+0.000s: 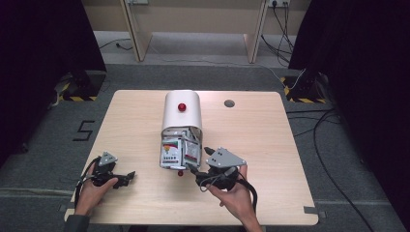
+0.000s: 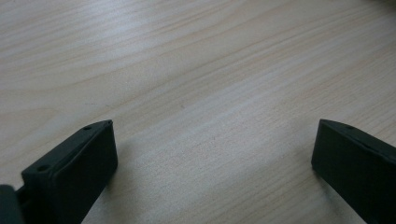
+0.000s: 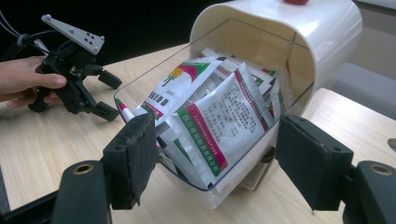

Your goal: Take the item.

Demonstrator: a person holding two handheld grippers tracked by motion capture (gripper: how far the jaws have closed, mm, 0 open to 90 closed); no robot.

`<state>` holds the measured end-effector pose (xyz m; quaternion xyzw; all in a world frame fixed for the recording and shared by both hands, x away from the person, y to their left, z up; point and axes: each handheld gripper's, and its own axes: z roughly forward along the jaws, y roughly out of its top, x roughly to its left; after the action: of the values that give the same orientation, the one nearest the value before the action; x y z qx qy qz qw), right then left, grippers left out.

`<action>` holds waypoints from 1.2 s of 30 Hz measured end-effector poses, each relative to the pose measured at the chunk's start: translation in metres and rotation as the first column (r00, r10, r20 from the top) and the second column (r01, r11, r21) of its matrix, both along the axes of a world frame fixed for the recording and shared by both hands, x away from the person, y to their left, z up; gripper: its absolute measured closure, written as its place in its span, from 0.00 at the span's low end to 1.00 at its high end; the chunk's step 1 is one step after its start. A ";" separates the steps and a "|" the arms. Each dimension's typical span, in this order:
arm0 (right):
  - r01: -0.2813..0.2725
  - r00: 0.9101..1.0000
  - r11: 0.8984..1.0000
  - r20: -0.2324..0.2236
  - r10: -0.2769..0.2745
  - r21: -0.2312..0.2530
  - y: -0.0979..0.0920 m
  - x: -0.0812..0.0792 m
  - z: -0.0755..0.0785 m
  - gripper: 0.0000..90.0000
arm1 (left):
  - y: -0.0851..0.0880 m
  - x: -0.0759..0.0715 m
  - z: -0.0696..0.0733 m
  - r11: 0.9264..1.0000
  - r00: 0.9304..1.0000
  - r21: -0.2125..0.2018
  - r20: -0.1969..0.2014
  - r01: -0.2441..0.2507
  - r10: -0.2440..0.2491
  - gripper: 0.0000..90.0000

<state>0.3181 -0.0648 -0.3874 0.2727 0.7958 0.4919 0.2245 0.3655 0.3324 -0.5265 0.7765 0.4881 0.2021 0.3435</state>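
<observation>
Sachets [image 3: 219, 119], flat paper packets printed in white, green and red, stand packed together in the clear plastic drawer [image 3: 140, 79] of a rounded white plastic dispenser box [image 1: 181, 108] topped with a small red knob [image 1: 182, 107]. That box lies near the middle of the pale wooden table [image 1: 270, 145], its drawer pulled out toward the person's edge. In the right gripper view, the right gripper [image 3: 215, 156] faces the drawer's front with its black jaws spread wide, one on each side of the packets and gripping nothing. The left gripper [image 1: 126, 177] rests near the table's left front corner, well apart from the box, its jaws likewise parted over bare wood. I judge the sachets to be light, thin and bendable, likely to crumple or slip if pinched hard, and crowded enough that neighbours could drag along. The best hold looks like the upper edge of the front packet, where it rises above the drawer's rim.
</observation>
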 end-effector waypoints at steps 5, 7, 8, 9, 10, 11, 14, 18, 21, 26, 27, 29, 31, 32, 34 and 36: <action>-0.005 1.000 1.000 -0.002 0.005 -0.005 0.002 0.002 -0.002 0.35 | 0.000 0.000 0.000 1.000 1.000 0.000 0.000 0.000 0.000 0.00; -0.004 1.000 1.000 -0.001 0.004 -0.004 0.002 0.003 -0.002 0.35 | 0.000 0.000 0.000 1.000 1.000 0.000 0.000 0.000 0.000 0.00; -0.006 1.000 1.000 -0.001 0.006 -0.004 0.003 0.003 -0.002 0.35 | 0.000 0.000 0.000 1.000 1.000 0.000 0.000 0.000 0.000 0.00; -0.007 1.000 1.000 -0.001 0.007 -0.003 0.003 0.003 -0.001 0.36 | 0.000 0.000 0.000 1.000 1.000 0.000 0.000 0.000 0.000 0.00; -0.006 1.000 1.000 0.000 0.006 -0.002 0.003 0.003 -0.001 0.36 | 0.000 0.000 0.000 1.000 1.000 0.000 0.000 0.000 0.000 0.00; -0.006 1.000 1.000 0.001 0.006 -0.001 0.004 0.003 -0.001 0.36 | 0.000 0.000 0.000 1.000 1.000 0.000 0.000 0.000 0.000 0.00; -0.012 1.000 1.000 0.001 0.012 0.001 0.005 0.004 0.000 0.37 | 0.000 0.000 0.000 1.000 1.000 0.000 0.000 0.000 0.000 0.00; -0.019 1.000 1.000 0.003 0.019 0.001 0.008 0.005 -0.001 0.38 | 0.000 0.000 0.000 1.000 1.000 0.000 0.000 0.000 0.000 0.00; -0.026 1.000 1.000 -0.001 0.026 -0.004 0.011 0.006 -0.003 0.39 | 0.000 0.000 0.000 1.000 1.000 0.000 0.000 0.000 0.000 0.00; -0.041 0.999 0.999 -0.009 0.041 -0.017 0.018 0.008 -0.008 0.39 | 0.000 0.000 0.000 1.000 1.000 0.000 0.000 0.000 0.000 0.00; -0.043 0.999 0.999 -0.007 0.043 -0.019 0.019 0.009 -0.009 0.39 | 0.000 0.000 0.000 1.000 1.000 0.000 0.000 0.000 0.000 0.00; -0.039 0.999 0.999 -0.006 0.039 -0.023 0.021 0.010 -0.010 0.40 | 0.000 0.000 0.000 1.000 1.000 0.000 0.000 0.000 0.000 0.00; -0.036 0.999 0.999 -0.004 0.036 -0.018 0.022 0.011 -0.010 0.40 | 0.000 0.000 0.000 1.000 1.000 0.000 0.000 0.000 0.000 0.00; -0.033 0.999 0.999 -0.003 0.033 -0.017 0.022 0.012 -0.010 0.40 | 0.000 0.000 0.000 1.000 1.000 0.000 0.000 0.000 0.000 0.00; -0.028 1.000 1.000 -0.001 0.028 -0.013 0.023 0.013 -0.010 0.40 | 0.000 0.000 0.000 1.000 1.000 0.000 0.000 0.000 0.000 0.00; -0.029 1.000 1.000 0.001 0.029 -0.011 0.024 0.014 -0.010 0.40 | 0.000 0.000 0.000 1.000 1.000 0.000 0.000 0.000 0.000 0.00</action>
<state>0.3323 -0.0407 -0.3976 0.2593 0.8023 0.4908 0.2194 0.3655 0.3324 -0.5265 0.7765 0.4881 0.2020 0.3437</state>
